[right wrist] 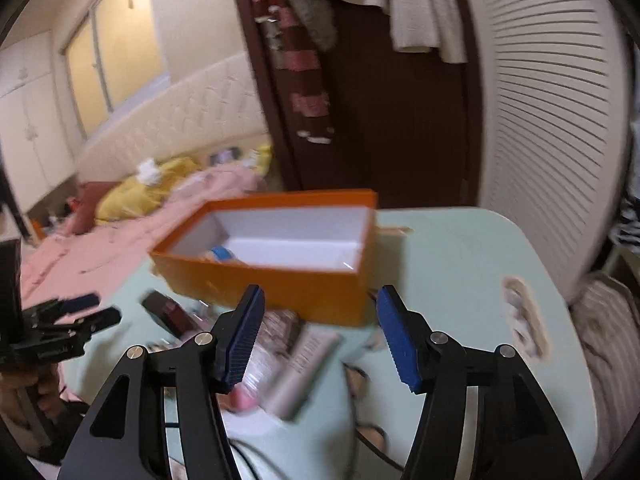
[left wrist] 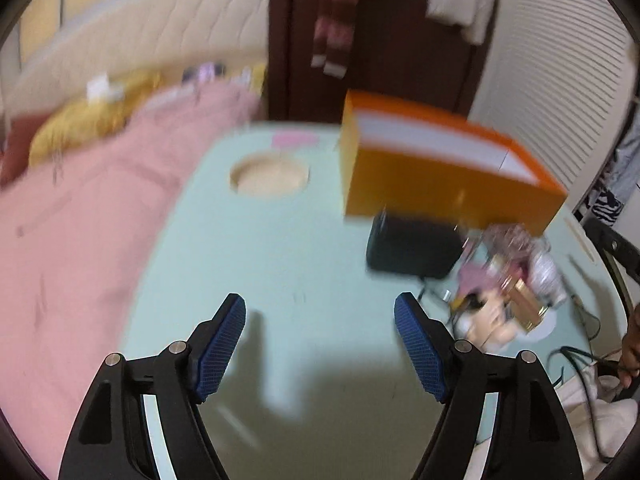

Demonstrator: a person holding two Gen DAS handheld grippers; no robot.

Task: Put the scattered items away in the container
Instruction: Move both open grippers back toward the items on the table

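Both grippers empty, fingers spread wide. Left gripper (left wrist: 320, 312) hovers over bare worktop (left wrist: 280, 248); black case (left wrist: 412, 246) and a heap of cosmetics (left wrist: 508, 296) lie beyond its right finger. Orange box (right wrist: 280, 280) sits just ahead of the right gripper (right wrist: 320, 304), open side up for easy drops, one blue-capped item (right wrist: 220, 254) already inside. Pale tube (right wrist: 300, 368) lies between the right gripper's fingers, likely the next pick. Its lettering is too blurred to read.

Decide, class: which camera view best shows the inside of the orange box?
The right wrist view: it looks down into the orange box, showing its white interior and a blue-capped item. The left wrist view shows only its blurred outer side.
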